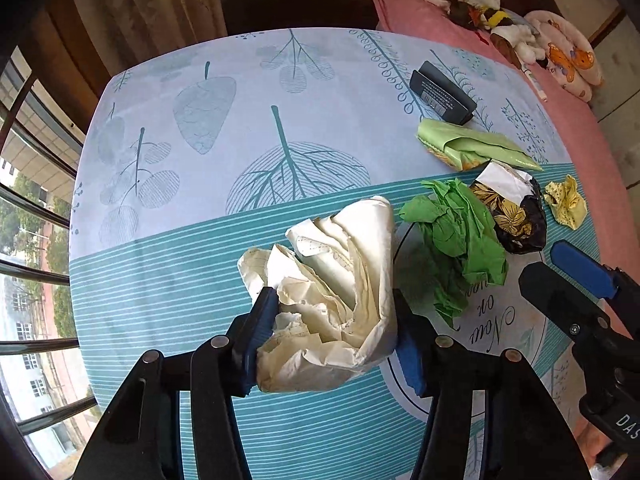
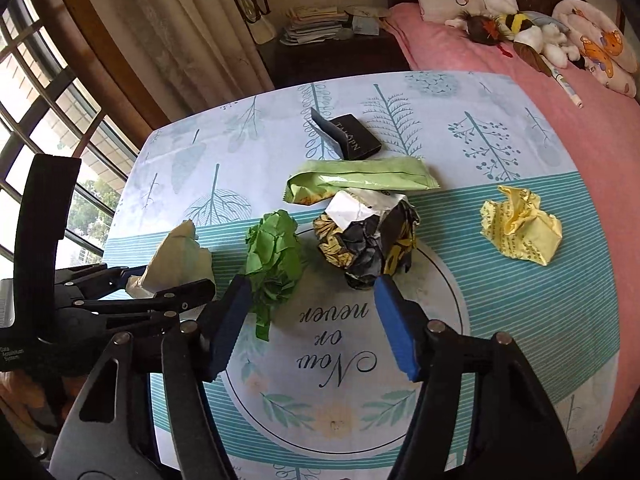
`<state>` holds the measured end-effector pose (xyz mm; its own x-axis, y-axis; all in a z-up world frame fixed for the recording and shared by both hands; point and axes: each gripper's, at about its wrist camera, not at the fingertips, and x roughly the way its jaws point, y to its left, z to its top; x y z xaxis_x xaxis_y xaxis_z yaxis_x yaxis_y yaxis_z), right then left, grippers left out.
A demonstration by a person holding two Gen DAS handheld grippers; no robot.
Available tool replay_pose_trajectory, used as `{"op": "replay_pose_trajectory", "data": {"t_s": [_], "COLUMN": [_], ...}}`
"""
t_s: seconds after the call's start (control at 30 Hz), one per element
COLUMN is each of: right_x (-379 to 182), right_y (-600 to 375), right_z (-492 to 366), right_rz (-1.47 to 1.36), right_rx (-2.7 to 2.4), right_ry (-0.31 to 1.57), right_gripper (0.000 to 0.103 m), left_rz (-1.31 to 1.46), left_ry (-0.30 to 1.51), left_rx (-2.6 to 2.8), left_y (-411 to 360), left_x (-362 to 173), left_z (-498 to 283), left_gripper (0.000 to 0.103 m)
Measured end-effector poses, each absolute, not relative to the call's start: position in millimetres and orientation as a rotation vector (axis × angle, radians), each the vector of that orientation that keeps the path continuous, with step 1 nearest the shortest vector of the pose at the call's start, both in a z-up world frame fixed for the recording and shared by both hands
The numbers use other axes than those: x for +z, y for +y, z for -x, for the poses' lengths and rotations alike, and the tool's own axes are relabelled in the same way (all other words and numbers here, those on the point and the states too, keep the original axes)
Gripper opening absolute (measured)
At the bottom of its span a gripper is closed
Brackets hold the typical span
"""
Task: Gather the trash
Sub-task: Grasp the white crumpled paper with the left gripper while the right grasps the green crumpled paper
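Observation:
My left gripper (image 1: 332, 320) is shut on a crumpled cream paper wad (image 1: 332, 300), held just above the table; the wad also shows in the right wrist view (image 2: 176, 260). My right gripper (image 2: 312, 296) is open and empty, its blue fingers on either side of the gap between a crumpled green paper (image 2: 274, 256) and a black and gold floral wad (image 2: 366, 244). A crumpled yellow paper (image 2: 520, 226) lies to the right. A light green wrapper (image 2: 360, 180) lies behind the wads. The same pieces show in the left wrist view: green paper (image 1: 456, 236), floral wad (image 1: 512, 212), yellow paper (image 1: 566, 202), wrapper (image 1: 472, 144).
A black folded card box (image 2: 348, 138) stands at the back of the table (image 2: 480, 320), which has a blue leaf-print cloth. A pink bed (image 2: 580, 140) with plush toys lies to the right. A window with bars (image 1: 28, 240) is on the left.

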<state>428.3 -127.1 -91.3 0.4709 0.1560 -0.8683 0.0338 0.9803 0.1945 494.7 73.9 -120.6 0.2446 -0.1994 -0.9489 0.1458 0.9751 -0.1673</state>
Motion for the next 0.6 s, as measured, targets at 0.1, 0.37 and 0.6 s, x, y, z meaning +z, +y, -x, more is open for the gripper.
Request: {"op": "replay_pose_trajectory", "data": {"t_s": [0.1,0.37,0.6], "right_x": [-93.4,-120.8,-135.5], "right_y": [-113.4,-91.5,-84.0], "right_z": [-434.1,-461.2,-469.9], "right_rz": [-0.189,-0.193,-0.179], "right_rx": [0.115,0.13,0.137], "right_ry": [1.09,1.143,1.162], "right_gripper": [0.053,0.05,0.031], "left_rz": [0.056,0.078,0.089], "left_ry": [1.296,1.262,1.217], "left_rx": [-0.213,-0.164,-0.162], "left_y": [83.6,108.3,113.8], "left_x": [-118.7,-108.1,-86.3], "left_z": [-489.9,-479.1,-467.4], "left_gripper": [0.055,0.055,0.055]}}
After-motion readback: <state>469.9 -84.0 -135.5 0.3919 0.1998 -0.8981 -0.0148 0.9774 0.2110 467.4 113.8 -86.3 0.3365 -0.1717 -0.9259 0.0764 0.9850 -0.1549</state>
